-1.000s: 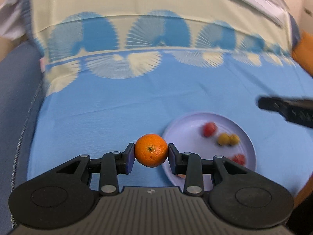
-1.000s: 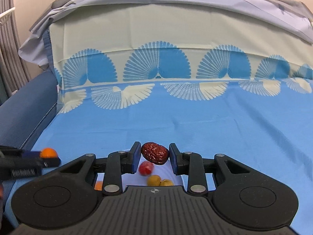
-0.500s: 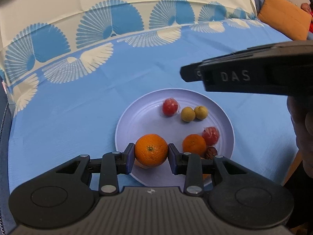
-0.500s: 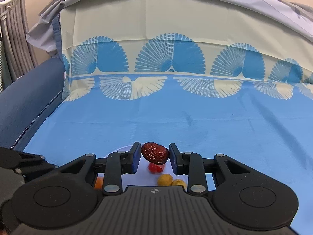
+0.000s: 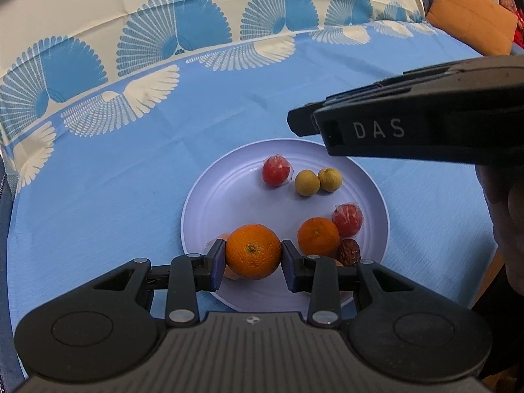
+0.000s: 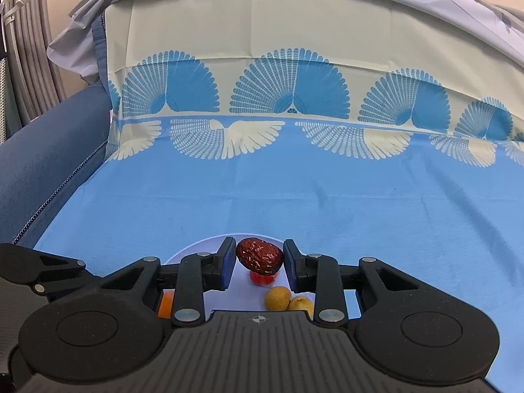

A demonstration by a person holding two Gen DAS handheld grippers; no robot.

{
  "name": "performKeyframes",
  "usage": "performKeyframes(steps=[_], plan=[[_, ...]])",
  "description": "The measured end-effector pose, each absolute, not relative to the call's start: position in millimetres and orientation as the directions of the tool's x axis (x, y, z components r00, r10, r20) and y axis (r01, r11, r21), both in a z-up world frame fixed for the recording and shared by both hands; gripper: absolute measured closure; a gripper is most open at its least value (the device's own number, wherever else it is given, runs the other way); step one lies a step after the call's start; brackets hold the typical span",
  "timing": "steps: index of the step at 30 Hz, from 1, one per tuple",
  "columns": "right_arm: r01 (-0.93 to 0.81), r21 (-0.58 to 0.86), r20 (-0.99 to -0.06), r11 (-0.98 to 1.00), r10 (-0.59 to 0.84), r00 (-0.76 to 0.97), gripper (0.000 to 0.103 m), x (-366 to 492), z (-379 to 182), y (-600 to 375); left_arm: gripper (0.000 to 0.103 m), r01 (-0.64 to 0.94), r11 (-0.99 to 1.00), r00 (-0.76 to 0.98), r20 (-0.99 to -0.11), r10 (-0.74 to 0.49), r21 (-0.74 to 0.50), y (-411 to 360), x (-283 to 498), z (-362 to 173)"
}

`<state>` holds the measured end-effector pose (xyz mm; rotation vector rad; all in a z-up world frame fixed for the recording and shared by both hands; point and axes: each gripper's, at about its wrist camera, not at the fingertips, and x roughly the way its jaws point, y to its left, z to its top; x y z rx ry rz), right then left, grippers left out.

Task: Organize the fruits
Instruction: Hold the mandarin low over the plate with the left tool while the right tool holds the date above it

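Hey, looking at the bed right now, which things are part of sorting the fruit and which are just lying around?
Part of the job:
- orange in the left gripper
- red date in the right gripper
- plate
- fruit on it: second orange, two wrapped red fruits, two yellow-green fruits, another date

Just lying about:
- blue patterned sheet
- orange cushion

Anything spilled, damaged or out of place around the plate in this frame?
Nothing stands out. The plate sits flat on the blue cloth with all loose fruit inside its rim. The left gripper holds an orange over the plate; the right gripper holds a red date. No spill or damage shows.
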<state>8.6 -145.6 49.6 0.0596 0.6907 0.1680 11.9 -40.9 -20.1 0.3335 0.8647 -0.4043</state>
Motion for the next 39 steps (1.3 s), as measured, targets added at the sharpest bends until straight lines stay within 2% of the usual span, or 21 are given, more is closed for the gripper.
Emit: performKeyframes(steps=[39], plan=[[-0.155,0.09,-0.633,0.984,0.176,0.754,0.07,9.5,49.0,-137.2,0.063,0.473,0.872,0.581,-0.788,-0.202,0.125,-45.8,12.4,-23.0]])
